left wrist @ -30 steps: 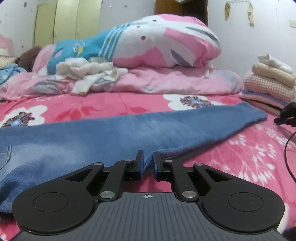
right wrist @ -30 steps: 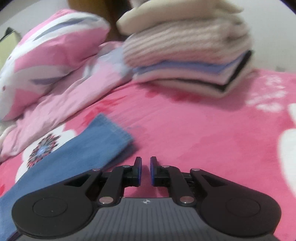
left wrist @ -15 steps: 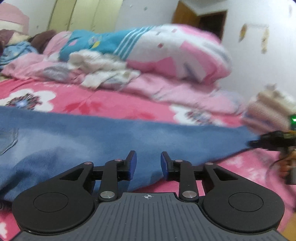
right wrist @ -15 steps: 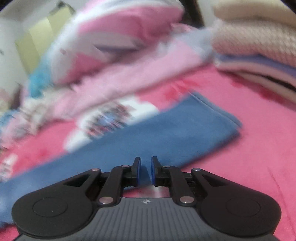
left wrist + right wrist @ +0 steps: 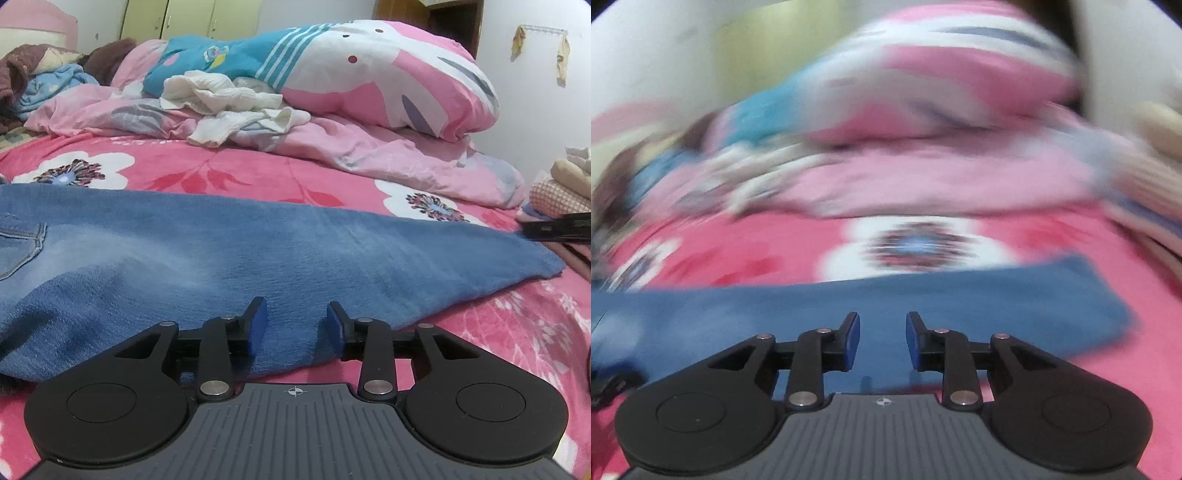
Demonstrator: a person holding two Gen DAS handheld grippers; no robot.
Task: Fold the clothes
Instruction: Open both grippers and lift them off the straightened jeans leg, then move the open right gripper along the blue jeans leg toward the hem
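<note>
A pair of blue jeans (image 5: 258,251) lies flat across the pink flowered bedspread (image 5: 229,173), folded lengthwise, with a back pocket at the left and the leg ends at the right. My left gripper (image 5: 293,319) is open and empty, its fingertips just over the near edge of the jeans. In the blurred right wrist view the jeans (image 5: 923,299) stretch across the frame, and my right gripper (image 5: 882,332) is open and empty over the near edge of the leg. The right gripper's tip also shows at the right edge of the left wrist view (image 5: 554,227).
A crumpled white garment (image 5: 236,105) lies on a heap of pink quilt and pillow (image 5: 369,74) at the back. A stack of folded clothes (image 5: 565,184) stands at the far right. More bedding (image 5: 48,85) is piled at the far left.
Both grippers have opened; the left one let go of the jeans' edge. The right gripper swung left from the folded stack toward the jeans leg and is still moving fast.
</note>
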